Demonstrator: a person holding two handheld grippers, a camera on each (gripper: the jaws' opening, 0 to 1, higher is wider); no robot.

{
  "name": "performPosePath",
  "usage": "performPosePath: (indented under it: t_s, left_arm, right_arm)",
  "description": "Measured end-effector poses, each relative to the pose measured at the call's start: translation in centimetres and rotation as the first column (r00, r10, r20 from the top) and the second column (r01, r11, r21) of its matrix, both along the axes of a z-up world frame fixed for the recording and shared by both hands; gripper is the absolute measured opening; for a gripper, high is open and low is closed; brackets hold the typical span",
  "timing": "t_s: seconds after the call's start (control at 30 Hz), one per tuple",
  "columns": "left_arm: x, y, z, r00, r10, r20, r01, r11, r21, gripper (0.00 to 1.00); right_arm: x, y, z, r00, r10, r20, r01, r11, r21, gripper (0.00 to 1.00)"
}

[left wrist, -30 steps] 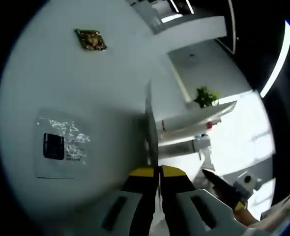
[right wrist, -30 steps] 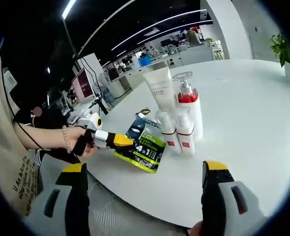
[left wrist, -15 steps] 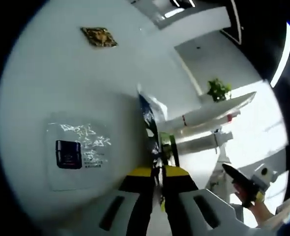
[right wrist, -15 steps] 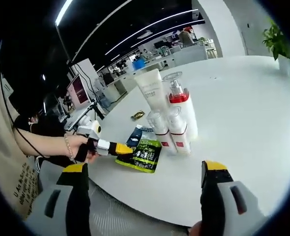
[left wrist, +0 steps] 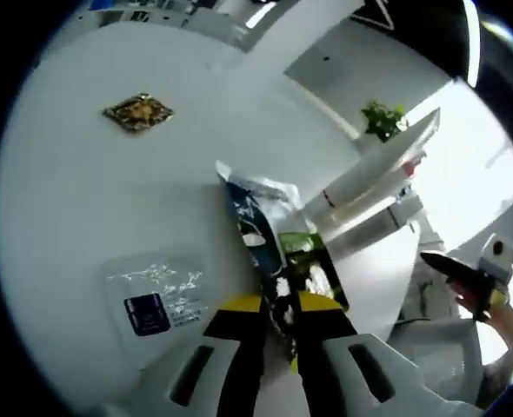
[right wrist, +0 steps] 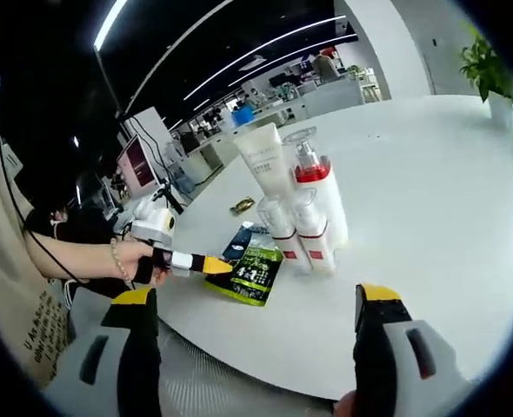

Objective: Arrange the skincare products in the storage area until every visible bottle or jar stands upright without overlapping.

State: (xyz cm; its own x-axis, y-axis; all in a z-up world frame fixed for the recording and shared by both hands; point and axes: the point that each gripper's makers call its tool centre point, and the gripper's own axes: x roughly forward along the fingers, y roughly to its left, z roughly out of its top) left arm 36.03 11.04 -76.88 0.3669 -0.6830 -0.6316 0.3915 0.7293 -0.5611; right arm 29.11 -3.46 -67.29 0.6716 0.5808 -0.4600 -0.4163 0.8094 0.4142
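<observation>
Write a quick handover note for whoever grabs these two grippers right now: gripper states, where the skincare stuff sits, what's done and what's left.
Left gripper: shut on the green sachet, at its edge on the white table.
Right gripper: open, holding nothing, short of the table's near edge.
Standing upright in a tight cluster: white tube, tall pump bottle with red band, two small red-band bottles.
Flat on the table: clear sachet, gold packet.
Done: bottles stand upright. Left: place the green sachet without overlapping anything.

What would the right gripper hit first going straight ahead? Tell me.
Probably the cluster of white bottles with red bands on the round white table; the right gripper hangs open short of the table edge, though depth is unclear.
</observation>
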Motion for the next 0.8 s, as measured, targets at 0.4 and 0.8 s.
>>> performPosePath:
  t_s: [0.4, 0.8]
  left_arm:
    - [0.0, 1.2, -0.3, 0.978, -0.181, 0.104, 0.151, 0.957, 0.250, 0.14]
    - [2.0, -0.2, 0.8, 0.834, -0.491, 0.252, 0.341, 0.817, 0.465, 0.36]
  right_arm:
    - [0.0, -0.1, 0.1, 1.000, -0.008, 0.000, 0.008, 1.000, 0.008, 0.94]
    - [0.0, -0.1, 0.0, 1.000, -0.007, -0.004, 0.007, 1.000, 0.006, 0.94]
